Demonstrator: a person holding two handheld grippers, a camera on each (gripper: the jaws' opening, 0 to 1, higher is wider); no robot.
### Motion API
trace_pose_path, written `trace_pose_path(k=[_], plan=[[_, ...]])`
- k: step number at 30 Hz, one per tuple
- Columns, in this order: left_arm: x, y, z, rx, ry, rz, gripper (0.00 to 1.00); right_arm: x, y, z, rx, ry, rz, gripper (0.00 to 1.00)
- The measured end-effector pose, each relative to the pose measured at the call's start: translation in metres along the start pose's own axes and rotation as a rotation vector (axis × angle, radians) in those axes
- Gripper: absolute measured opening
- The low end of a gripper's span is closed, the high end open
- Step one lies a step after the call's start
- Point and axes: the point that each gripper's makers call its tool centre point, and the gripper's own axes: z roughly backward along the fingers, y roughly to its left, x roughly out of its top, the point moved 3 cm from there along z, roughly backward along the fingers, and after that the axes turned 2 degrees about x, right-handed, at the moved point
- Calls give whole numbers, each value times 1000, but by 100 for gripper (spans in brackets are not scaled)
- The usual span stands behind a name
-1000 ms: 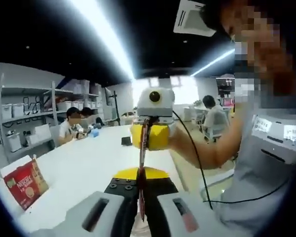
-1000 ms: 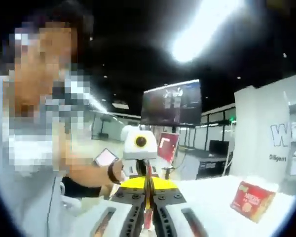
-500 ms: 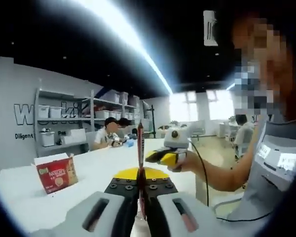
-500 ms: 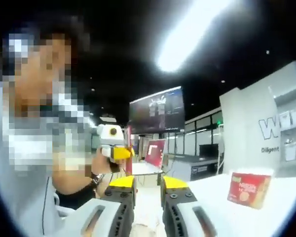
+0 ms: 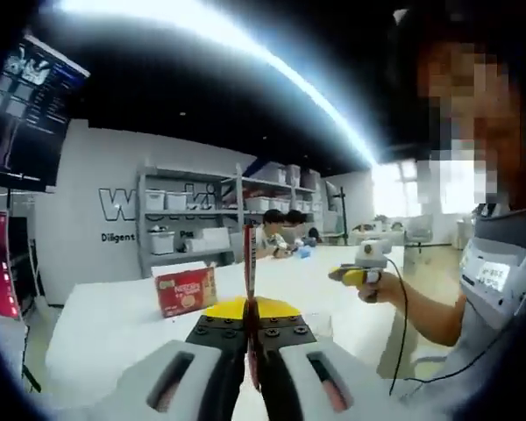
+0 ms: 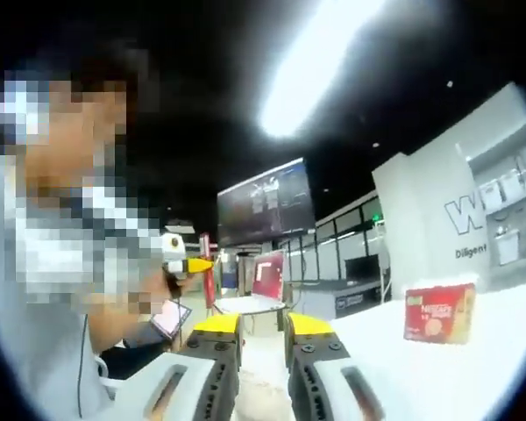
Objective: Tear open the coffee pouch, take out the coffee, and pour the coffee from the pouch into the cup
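Note:
My left gripper (image 5: pixel 252 309) is shut on a thin red coffee pouch (image 5: pixel 248 259) that stands upright, edge-on, above the jaws. To the right a hand holds my right gripper (image 5: pixel 361 274) well away from the pouch. In the right gripper view my right gripper (image 6: pixel 263 326) stands open with nothing between its jaws. The left gripper (image 6: pixel 182 262) appears small at the left, with the red pouch (image 6: pixel 207 274) sticking out of it. A faint clear shape, perhaps the cup (image 5: pixel 319 325), sits on the table just right of the left jaws.
A red coffee box (image 5: pixel 185 291) (image 6: pixel 438 311) stands on the long white table (image 5: pixel 114 324). Shelves with white bins (image 5: pixel 188 241) line the far wall. Seated people (image 5: pixel 276 232) are at the table's far end. The person holding the grippers is close by.
One second ago both grippers were shut on the pouch. The right gripper has opened, let go and drawn away; the pouch stays in the left one. Both views have swung sideways.

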Motion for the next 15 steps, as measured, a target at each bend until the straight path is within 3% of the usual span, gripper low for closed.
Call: trace_pose_path(k=[8, 15], plan=[[-15, 26, 61, 191, -18, 25, 4, -13, 5, -6, -12, 26, -5, 20], [-31, 28, 110, 350, -29, 16, 4, -28, 11, -11, -27, 60, -29, 20]])
